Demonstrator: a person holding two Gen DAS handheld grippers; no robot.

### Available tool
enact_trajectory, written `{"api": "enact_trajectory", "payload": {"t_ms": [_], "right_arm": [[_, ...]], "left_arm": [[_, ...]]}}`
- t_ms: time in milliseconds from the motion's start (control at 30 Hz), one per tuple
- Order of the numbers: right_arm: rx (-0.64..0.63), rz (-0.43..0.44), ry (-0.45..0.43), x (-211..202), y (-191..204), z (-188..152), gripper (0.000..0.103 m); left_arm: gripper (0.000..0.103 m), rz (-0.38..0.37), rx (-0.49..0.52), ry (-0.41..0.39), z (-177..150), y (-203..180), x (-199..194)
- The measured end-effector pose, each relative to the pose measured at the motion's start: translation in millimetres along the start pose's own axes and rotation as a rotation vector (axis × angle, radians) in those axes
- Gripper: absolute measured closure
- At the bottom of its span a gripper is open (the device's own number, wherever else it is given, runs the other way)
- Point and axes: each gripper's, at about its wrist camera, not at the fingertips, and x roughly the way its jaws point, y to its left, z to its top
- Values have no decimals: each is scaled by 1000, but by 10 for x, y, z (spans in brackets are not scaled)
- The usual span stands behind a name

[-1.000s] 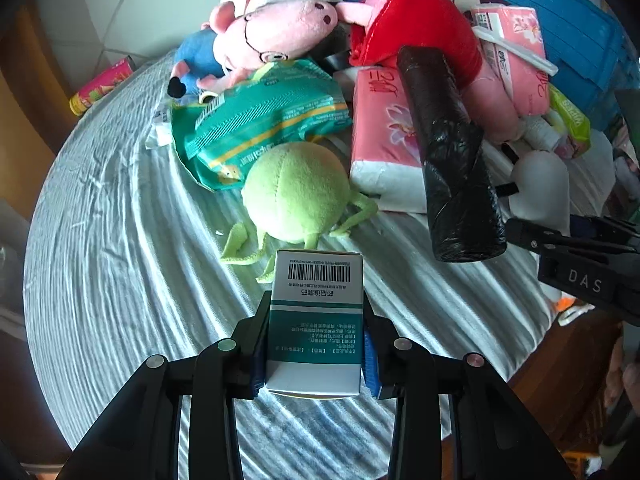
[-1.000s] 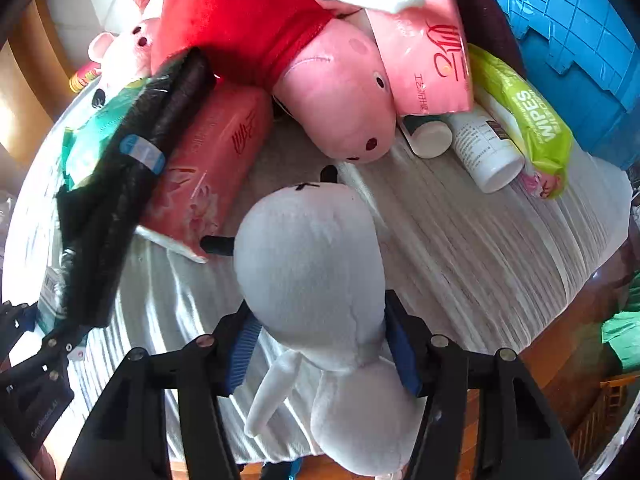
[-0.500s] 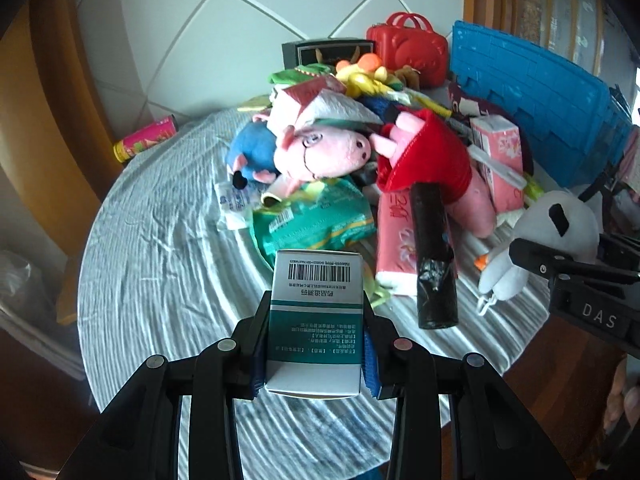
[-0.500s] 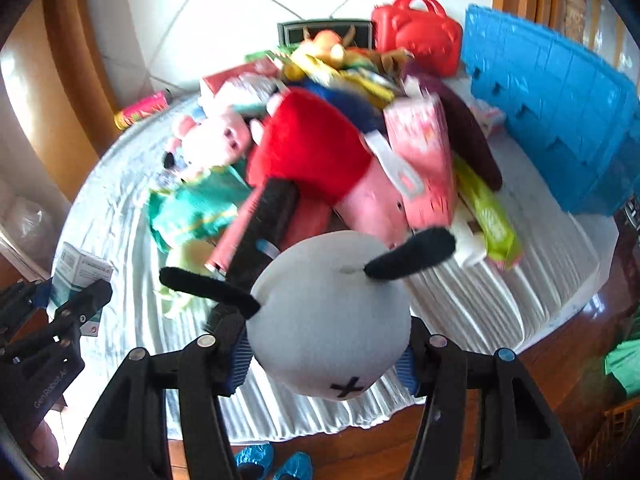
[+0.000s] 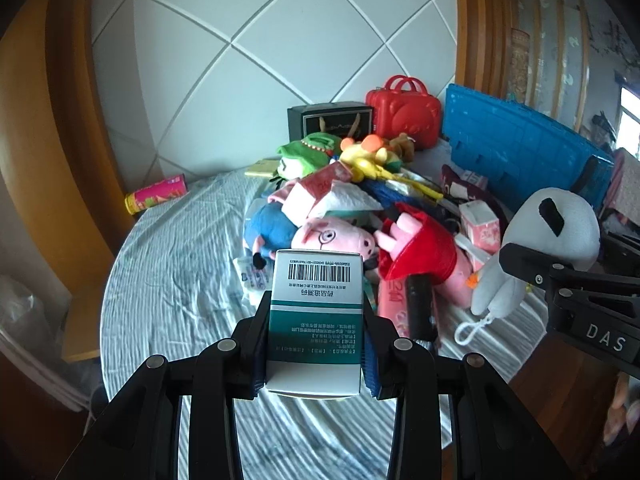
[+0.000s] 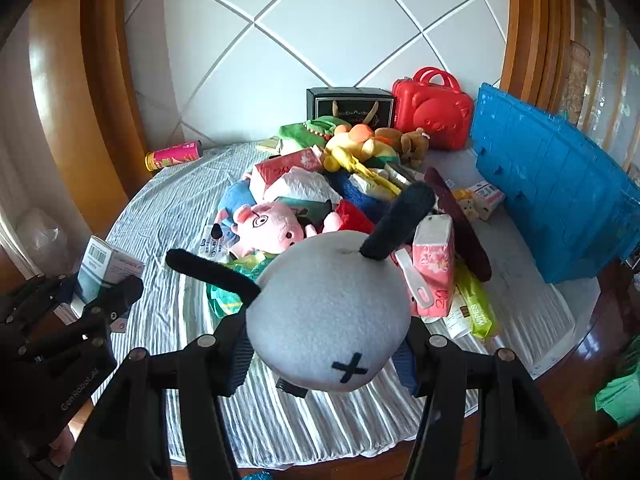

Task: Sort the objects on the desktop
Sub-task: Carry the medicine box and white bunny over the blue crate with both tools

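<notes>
Teal-and-white box [image 5: 316,312]: clamped between the left gripper [image 5: 316,350] jaws, one blue pad on each side face, barcode end pointing away; held in the air above the near counter edge.
Grey plush [image 6: 328,312]: black ears and a stitched cross, squeezed between the right gripper [image 6: 324,354] jaws at its round head; also off the counter.
Side view: from the left wrist the plush [image 5: 548,240] hangs beside the box on the right, its cord loop dangling.
Counter [image 5: 176,280]: striped cloth, pile of toys and packets in the middle.
Pile: pink pig [image 5: 334,236], red plush [image 5: 420,248], pink tissue pack [image 6: 434,264], wipes [image 6: 478,312].
Far side: red case [image 5: 404,112], blue crate [image 6: 552,188], pink can [image 5: 156,196].
</notes>
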Motion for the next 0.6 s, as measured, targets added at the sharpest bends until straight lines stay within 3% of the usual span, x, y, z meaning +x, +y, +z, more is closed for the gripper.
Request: {"api": "enact_trajectory", "payload": {"t_ms": [300,600], "right_arm": [[-12,8,-63,-209,-358,333,46],[-127,86,-114,-199,-1469,700,46]], "left_arm": [[67,20,4,-71,390,-663,27],[67,105,-83,-95,828,-1817,284]]}}
